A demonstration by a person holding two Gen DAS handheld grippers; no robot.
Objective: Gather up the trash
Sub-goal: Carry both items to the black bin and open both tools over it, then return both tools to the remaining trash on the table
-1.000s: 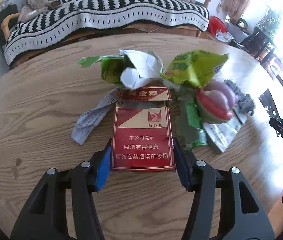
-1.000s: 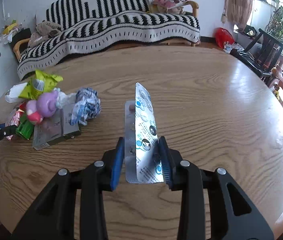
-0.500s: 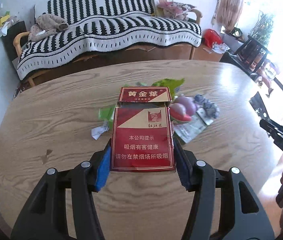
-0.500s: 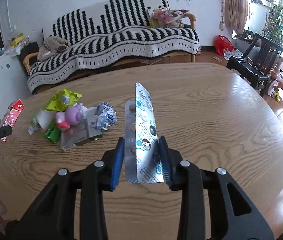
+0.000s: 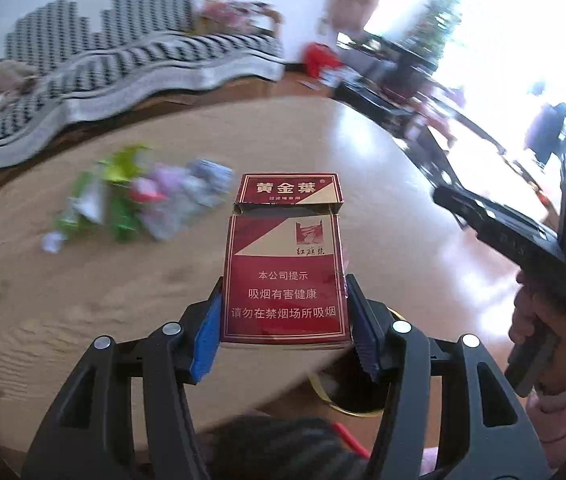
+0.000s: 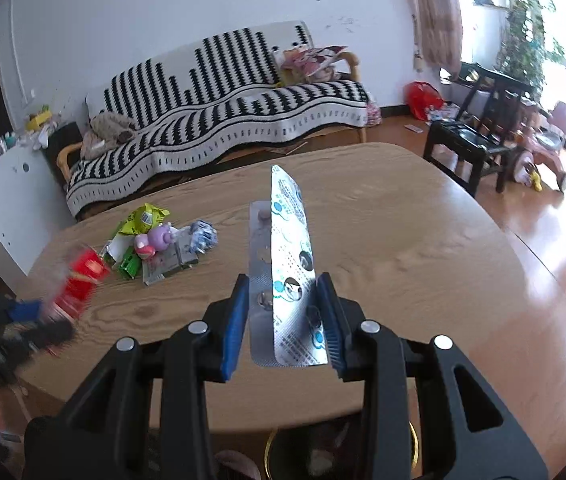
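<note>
I see my left gripper (image 5: pixel 283 332) clamping a red cigarette pack (image 5: pixel 283 264) and my right gripper (image 6: pixel 283 320) pinching silver blister packs (image 6: pixel 289 276), both above the wooden table (image 6: pixel 403 248).

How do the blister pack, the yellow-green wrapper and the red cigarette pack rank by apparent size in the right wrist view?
1. blister pack, nearest the camera.
2. red cigarette pack, blurred.
3. yellow-green wrapper, close to the pack; ranking unsure.

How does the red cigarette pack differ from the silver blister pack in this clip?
The red cardboard cigarette pack is a thick box with its lid flipped open; the silver foil blister pack is a thin sheet, folded. The cigarette pack sits in the left hand-held gripper, the blister pack in the right hand-held gripper. Both are clamped above the wooden table.
</note>
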